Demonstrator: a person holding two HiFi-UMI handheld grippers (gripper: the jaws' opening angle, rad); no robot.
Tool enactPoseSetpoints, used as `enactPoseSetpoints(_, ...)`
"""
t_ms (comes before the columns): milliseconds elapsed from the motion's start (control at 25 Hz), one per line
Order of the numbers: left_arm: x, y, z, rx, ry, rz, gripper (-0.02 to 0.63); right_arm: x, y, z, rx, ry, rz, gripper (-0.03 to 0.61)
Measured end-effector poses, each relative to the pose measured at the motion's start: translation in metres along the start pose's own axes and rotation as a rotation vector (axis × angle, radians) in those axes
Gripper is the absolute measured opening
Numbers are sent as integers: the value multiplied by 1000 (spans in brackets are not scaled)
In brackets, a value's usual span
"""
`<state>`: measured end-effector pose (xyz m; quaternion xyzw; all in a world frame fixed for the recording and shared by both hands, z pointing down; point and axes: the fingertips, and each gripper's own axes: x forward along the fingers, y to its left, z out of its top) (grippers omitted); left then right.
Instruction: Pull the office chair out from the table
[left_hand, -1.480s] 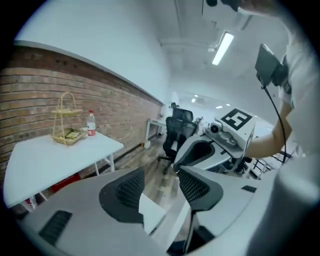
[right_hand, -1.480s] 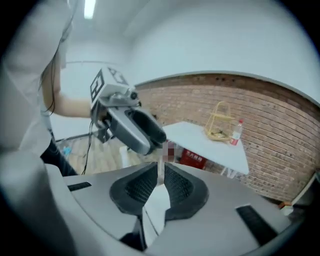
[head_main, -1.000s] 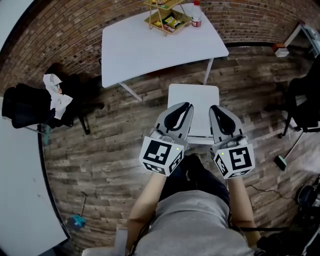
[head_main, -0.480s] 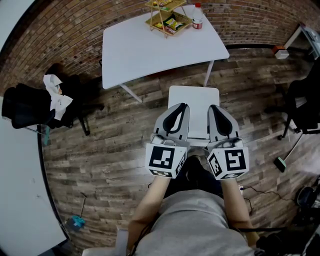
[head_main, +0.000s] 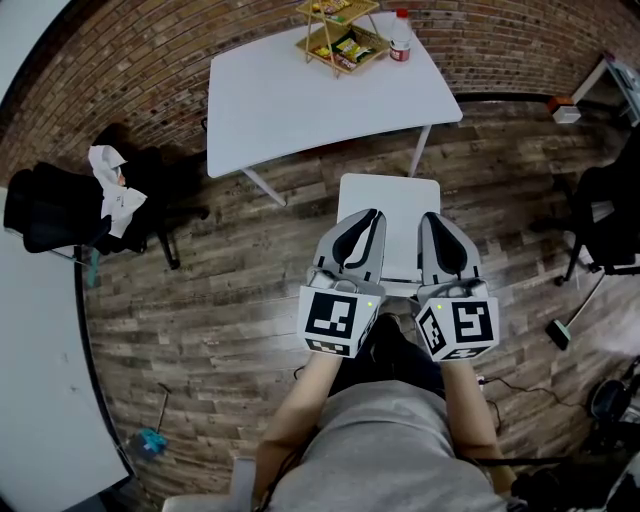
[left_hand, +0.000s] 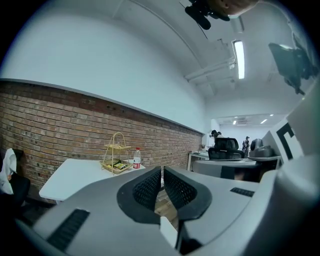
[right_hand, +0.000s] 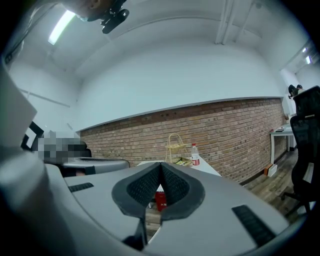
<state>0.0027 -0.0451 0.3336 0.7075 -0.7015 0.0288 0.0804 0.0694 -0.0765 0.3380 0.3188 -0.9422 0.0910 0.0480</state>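
Below the head camera, a white chair (head_main: 390, 205) stood on the plank floor just short of the white table (head_main: 300, 100), its near edge hidden under the two grippers. It looked stiff and smooth, probably too heavy to lift but likely to slide or roll if drawn steadily. That near edge seemed the best place to take hold, one gripper towards each side, though a hard rim might slip between the pads. The left gripper (head_main: 362, 225) and right gripper (head_main: 440, 228) lay side by side over it; whether either touched it could not be told.

Along the left gripper view, the left gripper (left_hand: 162, 172) had its jaws all but together, only floor showing through the slit and nothing held. The table (left_hand: 70, 175) sat beyond.

Along the right gripper view, the right gripper (right_hand: 161, 167) had its jaws meeting at the tips, empty, and the chair was out of sight.
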Motion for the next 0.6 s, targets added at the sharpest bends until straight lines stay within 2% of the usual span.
enactPoseSetpoints(600, 1, 1, 6, 24, 0, 20, 28, 1, -1, 2, -10, -8, 12, 14)
